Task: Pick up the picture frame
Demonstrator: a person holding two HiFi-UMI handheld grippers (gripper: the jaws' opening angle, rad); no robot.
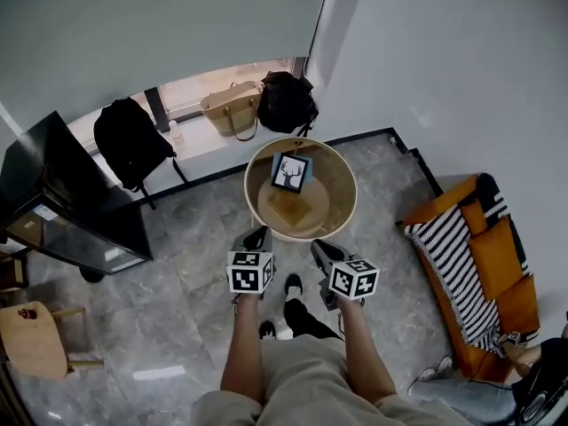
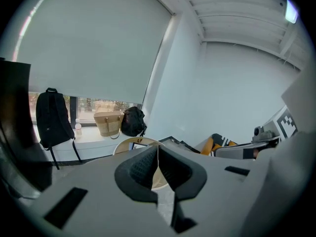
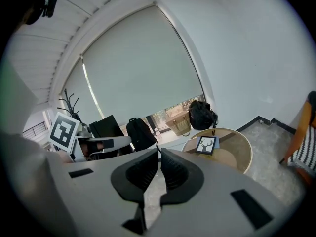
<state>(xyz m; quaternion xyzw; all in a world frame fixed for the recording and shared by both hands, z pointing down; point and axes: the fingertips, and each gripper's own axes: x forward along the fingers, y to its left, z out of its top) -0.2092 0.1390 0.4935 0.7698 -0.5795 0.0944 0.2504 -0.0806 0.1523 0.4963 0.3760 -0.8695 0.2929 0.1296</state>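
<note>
Two grippers, both closed and empty; one frame, not yet reached.
The left gripper [image 1: 257,236] and the right gripper [image 1: 321,248] are held side by side above the floor, and the jaws of each are seen pressed together with nothing between them. Ahead of both, and well apart from either, the frame [image 1: 291,172] is stood propped at a tilt towards the far side of the round table [image 1: 342,204], with a deer print shown on its face. A tan block [image 1: 293,208] is laid flat just in front of it. The frame is judged light, stiff and thin. A glazed front is likely, so it may be slippery and breakable if dropped. Hold is best taken on the dark border at a side or top edge, with the jaws opened first and the face left untouched.
</note>
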